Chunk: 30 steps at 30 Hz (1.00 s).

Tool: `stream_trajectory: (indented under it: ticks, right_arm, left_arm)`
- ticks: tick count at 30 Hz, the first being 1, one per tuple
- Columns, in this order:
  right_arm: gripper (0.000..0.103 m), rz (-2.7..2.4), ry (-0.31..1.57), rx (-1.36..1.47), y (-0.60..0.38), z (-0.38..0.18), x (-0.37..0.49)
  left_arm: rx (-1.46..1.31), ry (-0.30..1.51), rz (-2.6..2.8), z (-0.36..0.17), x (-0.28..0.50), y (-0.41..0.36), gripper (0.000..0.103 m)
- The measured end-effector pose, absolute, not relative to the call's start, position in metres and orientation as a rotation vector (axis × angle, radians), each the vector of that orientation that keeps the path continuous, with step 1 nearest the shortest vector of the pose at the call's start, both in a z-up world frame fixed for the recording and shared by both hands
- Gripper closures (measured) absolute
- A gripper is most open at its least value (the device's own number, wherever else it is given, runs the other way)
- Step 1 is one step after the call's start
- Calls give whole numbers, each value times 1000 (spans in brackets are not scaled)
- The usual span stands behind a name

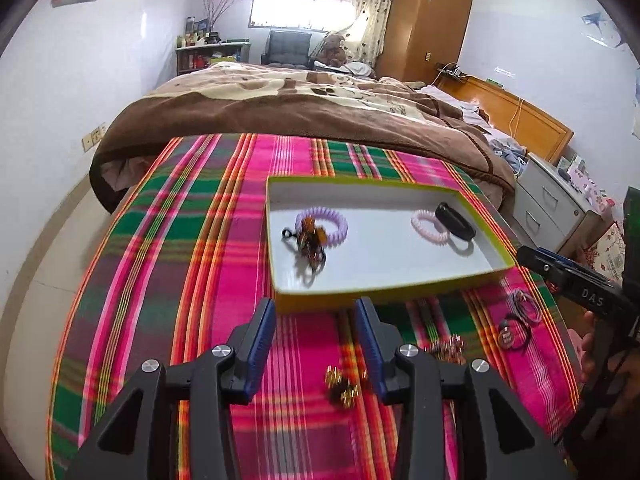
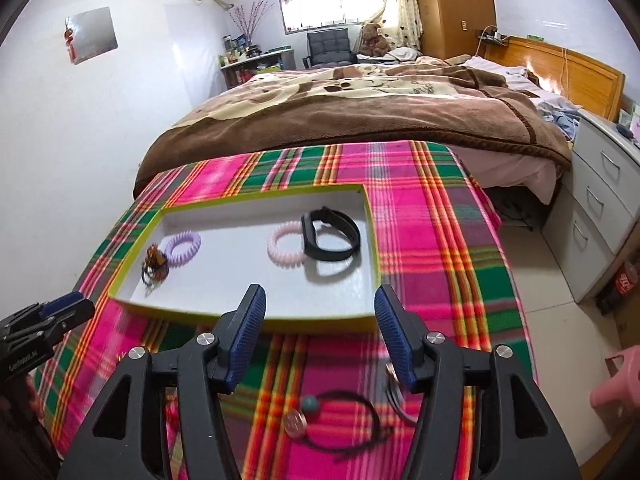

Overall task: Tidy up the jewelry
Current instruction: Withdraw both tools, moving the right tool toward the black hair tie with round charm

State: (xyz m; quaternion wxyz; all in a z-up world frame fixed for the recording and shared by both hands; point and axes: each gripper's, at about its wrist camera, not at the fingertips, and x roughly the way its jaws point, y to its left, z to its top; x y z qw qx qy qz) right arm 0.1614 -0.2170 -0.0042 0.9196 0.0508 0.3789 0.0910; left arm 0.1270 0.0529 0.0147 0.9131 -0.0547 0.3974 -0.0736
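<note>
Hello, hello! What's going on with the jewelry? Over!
Both grippers open, empty. Four pieces in tray. Hair ties still on cloth. Nothing blocking.

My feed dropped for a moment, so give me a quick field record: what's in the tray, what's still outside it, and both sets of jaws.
tray: shallow, yellow-green rim, white floor, on plaid cloth
in tray, left: purple coil hair tie, brown claw clip against it
in tray, right: pink coil hair tie, black wristband overlapping it
outside tray: black hair ties with charms, gold-toned pieces
left gripper: jaws open, nothing between
right gripper: jaws open, nothing between
</note>
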Motion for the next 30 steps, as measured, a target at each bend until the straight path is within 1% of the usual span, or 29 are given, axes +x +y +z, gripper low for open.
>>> stream_trajectory:
  ticks: [12,25,26,28,30]
  right_arm:
    - [46,191,796,111,-245,-24,121]
    - [46,281,843,44,-207,-47,110]
    - [47,285,845,38,-204,-47,111]
    - [61,294,856,41,-202,-49,113]
    - [61,287,868,48,-202,-51,114]
  left_arm:
    - [-143,847,-155,-6,96,55,62]
    - [-138,863,-162,-13,85,54,62]
    - [-139,864,-161,-14,84,54,62]
    - [-143,864,-165,-14,84,54,62]
    - [-142,867,-166,-16,84,54,62]
